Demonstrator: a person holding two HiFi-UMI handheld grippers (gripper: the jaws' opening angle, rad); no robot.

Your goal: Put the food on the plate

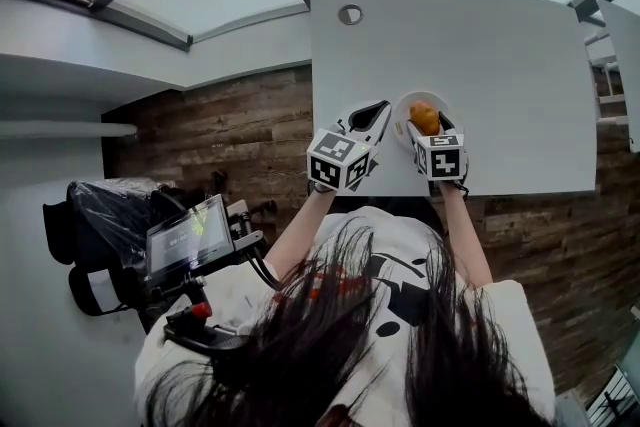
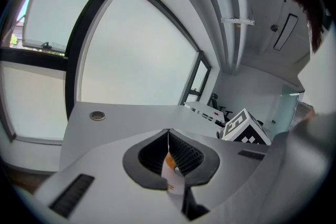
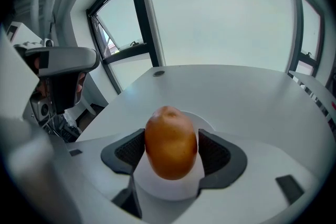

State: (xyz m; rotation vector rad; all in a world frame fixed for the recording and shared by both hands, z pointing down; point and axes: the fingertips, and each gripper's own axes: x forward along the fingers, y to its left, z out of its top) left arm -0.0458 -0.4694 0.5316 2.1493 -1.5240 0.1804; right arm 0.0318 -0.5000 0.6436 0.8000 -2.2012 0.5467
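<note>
A small white plate point(image 1: 407, 102) sits near the front edge of the white table point(image 1: 500, 65). Above it is a round orange-brown piece of food point(image 1: 425, 118), and my right gripper point(image 1: 430, 128) is shut on it. In the right gripper view the food point(image 3: 170, 141) fills the gap between the dark pads, with the plate point(image 3: 167, 192) just beneath it. My left gripper point(image 1: 378, 115) is at the plate's left side. In its own view the left gripper point(image 2: 169, 152) is shut on the thin white plate rim point(image 2: 174, 180), with a bit of orange showing behind.
A round grommet hole point(image 1: 350, 14) lies at the table's far left. The table's front edge runs just under both grippers. A dark stand with a screen point(image 1: 190, 237) is on the floor at the left. Another white table point(image 1: 625, 35) stands at the right.
</note>
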